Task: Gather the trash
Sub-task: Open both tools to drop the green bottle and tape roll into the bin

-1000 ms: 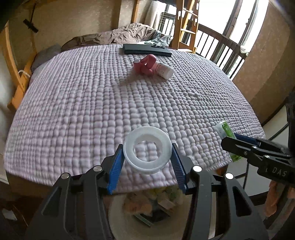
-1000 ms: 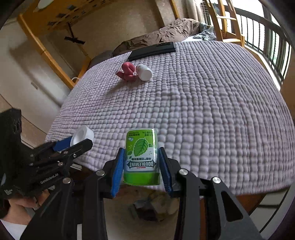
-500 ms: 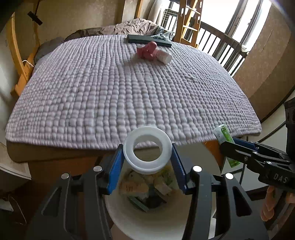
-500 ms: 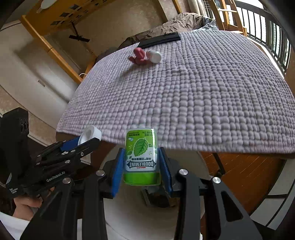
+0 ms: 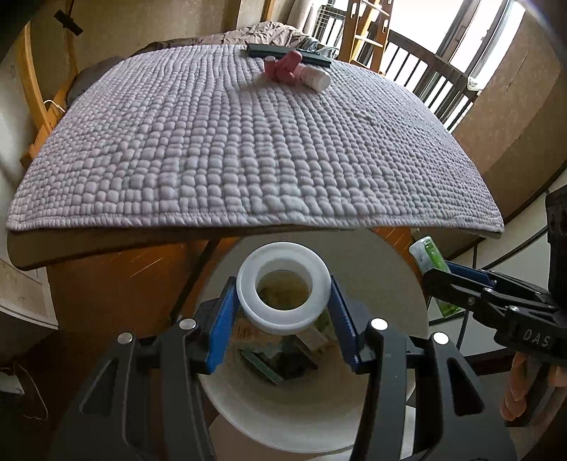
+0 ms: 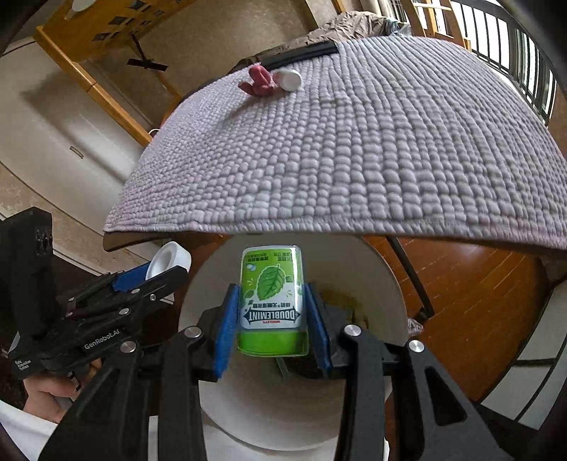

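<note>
Left claw (image 5: 283,312): we grip a white ring (image 5: 283,287).
Right claw (image 6: 271,319): we grip a green gum bottle (image 6: 271,301).
Below both: white bin (image 5: 382,283).

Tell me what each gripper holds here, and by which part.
Left gripper clamps a white tape roll across its outer rim. Right gripper clamps a green Doublemint gum bottle by its sides, upside down.

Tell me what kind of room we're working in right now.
Most likely a bedroom. A bed with a quilted lilac cover fills the view, rumpled brown bedding lies at its far end, and a white waste bin holding scraps stands on the wooden floor at its foot.
</note>
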A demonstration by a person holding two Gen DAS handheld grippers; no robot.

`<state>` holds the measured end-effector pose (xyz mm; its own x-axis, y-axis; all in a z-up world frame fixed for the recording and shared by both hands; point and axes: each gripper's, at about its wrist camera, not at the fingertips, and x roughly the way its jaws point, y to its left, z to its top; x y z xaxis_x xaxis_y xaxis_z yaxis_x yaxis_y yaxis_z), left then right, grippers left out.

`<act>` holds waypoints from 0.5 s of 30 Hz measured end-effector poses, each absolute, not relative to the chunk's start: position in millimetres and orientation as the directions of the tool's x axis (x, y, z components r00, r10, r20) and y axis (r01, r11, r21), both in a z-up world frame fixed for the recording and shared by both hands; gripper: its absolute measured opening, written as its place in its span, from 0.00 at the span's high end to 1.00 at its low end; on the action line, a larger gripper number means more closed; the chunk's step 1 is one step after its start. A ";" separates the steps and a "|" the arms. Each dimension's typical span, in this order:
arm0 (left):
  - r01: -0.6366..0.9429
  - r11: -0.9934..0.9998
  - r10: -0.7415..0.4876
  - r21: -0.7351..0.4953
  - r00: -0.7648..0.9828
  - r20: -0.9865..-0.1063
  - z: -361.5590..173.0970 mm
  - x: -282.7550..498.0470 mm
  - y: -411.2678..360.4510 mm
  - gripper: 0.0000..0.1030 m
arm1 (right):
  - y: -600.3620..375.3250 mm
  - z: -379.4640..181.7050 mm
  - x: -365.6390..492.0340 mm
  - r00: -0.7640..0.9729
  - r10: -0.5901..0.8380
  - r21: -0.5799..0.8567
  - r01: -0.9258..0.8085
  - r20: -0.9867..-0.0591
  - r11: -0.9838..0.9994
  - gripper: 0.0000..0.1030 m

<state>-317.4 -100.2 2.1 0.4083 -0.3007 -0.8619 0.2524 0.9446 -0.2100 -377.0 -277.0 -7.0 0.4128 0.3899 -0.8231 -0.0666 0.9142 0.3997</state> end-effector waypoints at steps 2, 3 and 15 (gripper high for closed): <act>0.253 0.945 -0.298 -0.208 0.403 -0.865 0.3 -317.8 -100.7 0.50 | -277.0 -10.9 -377.8 0.405 0.386 0.398 -0.058 -0.829 0.916 0.64; 0.253 0.945 -0.298 -0.208 0.400 -0.867 -0.7 -317.9 -101.0 0.50 | -276.9 -13.2 -378.1 0.402 0.384 0.397 -0.054 -0.831 0.916 0.64; 0.259 0.947 -0.276 -0.188 0.366 -0.889 -21.9 -317.9 -103.6 0.50 | -269.6 -34.3 -373.2 0.362 0.374 0.384 -0.048 -0.854 0.922 0.64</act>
